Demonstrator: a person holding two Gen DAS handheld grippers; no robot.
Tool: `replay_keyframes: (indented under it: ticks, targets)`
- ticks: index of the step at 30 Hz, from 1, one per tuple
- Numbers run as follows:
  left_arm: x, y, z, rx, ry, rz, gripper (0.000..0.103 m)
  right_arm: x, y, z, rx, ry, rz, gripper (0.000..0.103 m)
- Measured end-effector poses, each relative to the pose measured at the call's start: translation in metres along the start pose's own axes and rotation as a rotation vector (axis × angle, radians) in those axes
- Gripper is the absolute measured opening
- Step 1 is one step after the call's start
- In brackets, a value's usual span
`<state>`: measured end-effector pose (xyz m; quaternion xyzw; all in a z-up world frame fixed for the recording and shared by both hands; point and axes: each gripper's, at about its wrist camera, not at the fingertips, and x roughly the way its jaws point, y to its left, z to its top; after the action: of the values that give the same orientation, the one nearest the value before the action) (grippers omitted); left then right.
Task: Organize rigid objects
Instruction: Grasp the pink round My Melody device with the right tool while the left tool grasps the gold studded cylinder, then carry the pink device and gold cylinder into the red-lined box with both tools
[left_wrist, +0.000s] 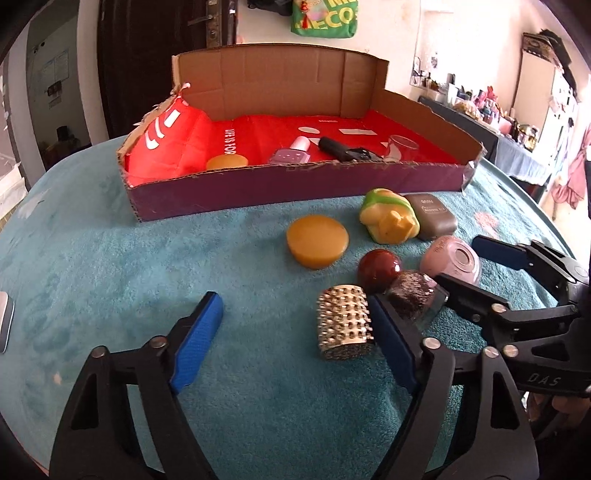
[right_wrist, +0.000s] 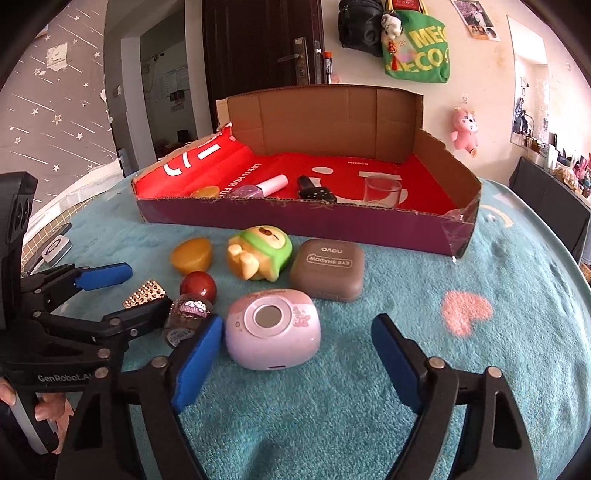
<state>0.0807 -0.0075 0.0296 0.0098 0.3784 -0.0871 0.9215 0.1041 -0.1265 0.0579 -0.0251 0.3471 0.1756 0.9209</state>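
On the teal cloth lie an amber disc (left_wrist: 317, 240), a green-yellow toy (left_wrist: 389, 220), a brown eyeshadow case (left_wrist: 433, 216), a dark red ball (left_wrist: 379, 270), a glitter jar (left_wrist: 413, 297), a studded metal cylinder (left_wrist: 344, 322) and a pink compact (right_wrist: 272, 328). My left gripper (left_wrist: 295, 339) is open, the metal cylinder touching its right finger. My right gripper (right_wrist: 295, 354) is open around the near side of the pink compact. The cardboard box (left_wrist: 295, 186) holds nail polish (left_wrist: 291, 152), a black bottle (left_wrist: 341, 148), a clear cup (left_wrist: 402, 147) and an amber piece (left_wrist: 226, 161).
A red liner fills the box (right_wrist: 454, 236) and bulges at its left end (left_wrist: 166, 147). A small white device (right_wrist: 55, 248) lies at the table's left edge. A pink heart patch (right_wrist: 465, 312) marks the cloth on the right. A door and cluttered shelves stand behind.
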Motion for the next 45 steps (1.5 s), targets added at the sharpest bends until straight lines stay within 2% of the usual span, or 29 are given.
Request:
replay_keyframes:
  ticks: [2,4,5,7,11,18,33,45]
  targets:
    - [0.000,-0.005,-0.002,0.013,-0.010,0.002,0.058,0.003,0.003,-0.001,-0.012,0.012,0.019,0.065]
    - [-0.001,-0.008,-0.002,0.019,-0.017,-0.012,0.045,0.005,0.009,-0.003,-0.033,0.016,0.032,0.055]
    - [-0.002,-0.009,-0.002,0.018,-0.021,-0.023,0.033,0.004,0.012,-0.004,-0.047,0.007,0.026,0.055]
    - [-0.003,-0.009,-0.001,0.018,-0.025,-0.037,0.024,0.002,0.014,-0.005,-0.057,-0.002,0.025,0.055]
    - [-0.007,-0.008,-0.001,0.013,-0.035,-0.050,0.024,-0.005,0.009,-0.006,-0.022,-0.025,0.047,0.055]
    - [-0.017,-0.009,-0.002,0.015,-0.058,-0.053,0.024,-0.020,0.001,-0.007,0.007,-0.065,0.038,0.055]
    - [-0.029,-0.005,-0.001,0.007,-0.090,-0.054,0.024,-0.024,-0.002,-0.013,0.036,-0.062,0.051,0.055]
    - [-0.049,0.007,0.042,0.005,-0.188,-0.054,0.024,-0.039,-0.011,0.026,0.026,-0.133,0.044,0.055]
